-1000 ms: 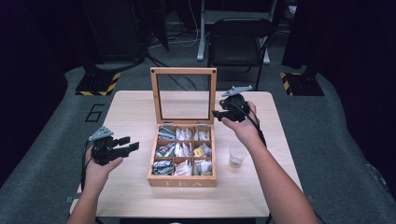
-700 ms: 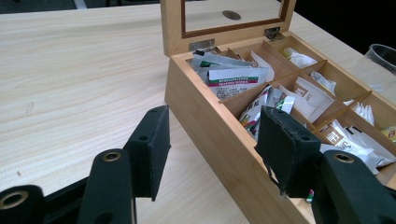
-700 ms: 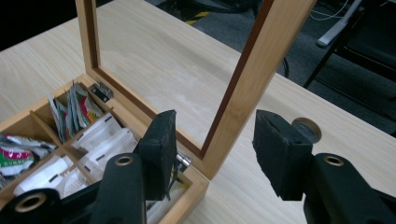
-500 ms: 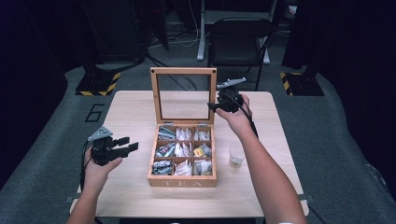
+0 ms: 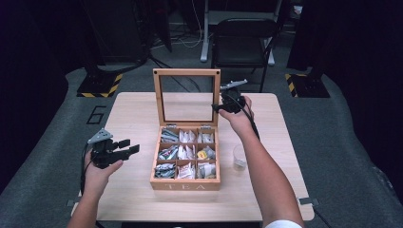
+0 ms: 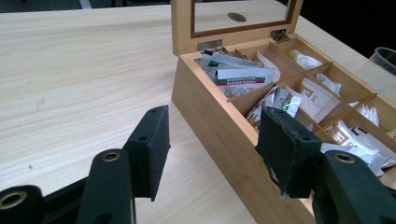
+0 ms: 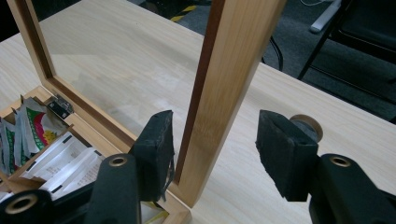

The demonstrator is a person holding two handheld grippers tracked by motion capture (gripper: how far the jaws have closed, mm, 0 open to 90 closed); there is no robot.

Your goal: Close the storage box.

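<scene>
right tongs [image 7: 212, 140] straddle the upright lid [image 7: 224, 93] edge (pads just opening).

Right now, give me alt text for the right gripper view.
The right gripper straddles the side rail of the tea box's upright glass lid, jaws open, one pad close against the wood. Tea packets lie lower left, on a wooden table.

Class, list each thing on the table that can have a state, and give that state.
Tea box: open, compartments filled with tea bags.
Lid: upright, its side rail between the right gripper's jaws.
Right gripper: open, jaws just widened.
Left gripper: open, empty.
Glass: upright.
</scene>
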